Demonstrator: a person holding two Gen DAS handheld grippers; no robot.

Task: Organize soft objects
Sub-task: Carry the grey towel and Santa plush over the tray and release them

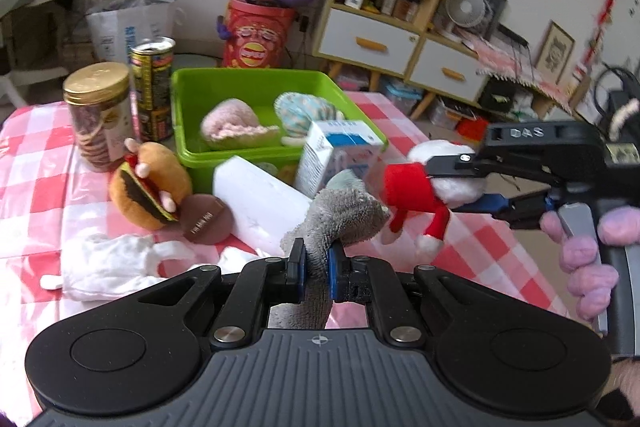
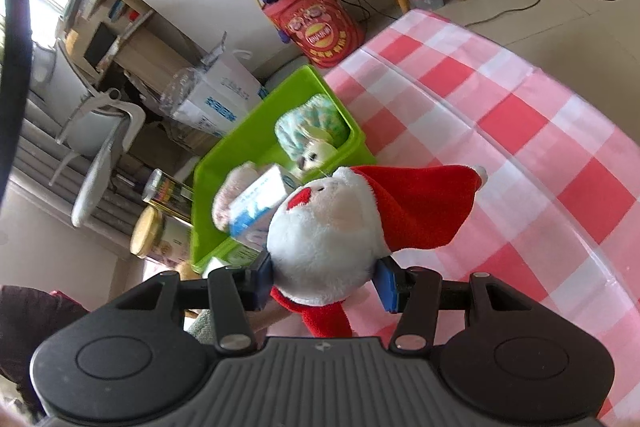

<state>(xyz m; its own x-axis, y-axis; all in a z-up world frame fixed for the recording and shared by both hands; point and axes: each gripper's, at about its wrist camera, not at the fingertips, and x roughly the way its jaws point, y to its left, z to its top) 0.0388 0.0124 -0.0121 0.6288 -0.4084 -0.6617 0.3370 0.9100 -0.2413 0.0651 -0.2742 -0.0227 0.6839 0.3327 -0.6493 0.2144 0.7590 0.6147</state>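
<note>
Left wrist cam: left gripper [image 1: 317, 269] is pinched tight on a grey plush [image 1: 340, 219], held up over the checkered table [image 1: 36, 155], with the green bin [image 1: 256, 83] just behind the milk carton [image 1: 340, 155]. The burger plush [image 1: 150, 185] sits by the cookie jar [image 1: 98, 115].

Right wrist cam: right gripper [image 2: 326, 285] is clamped around the santa plush [image 2: 340, 223], up in the air near the bin's front corner.

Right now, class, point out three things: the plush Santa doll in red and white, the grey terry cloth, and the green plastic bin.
Plush Santa doll in red and white [image 2: 324, 239]: right wrist view, white beard.
Grey terry cloth [image 1: 340, 215]: left wrist view, bunched upper fold.
Green plastic bin [image 1: 192, 115]: left wrist view, inner left wall.
</note>
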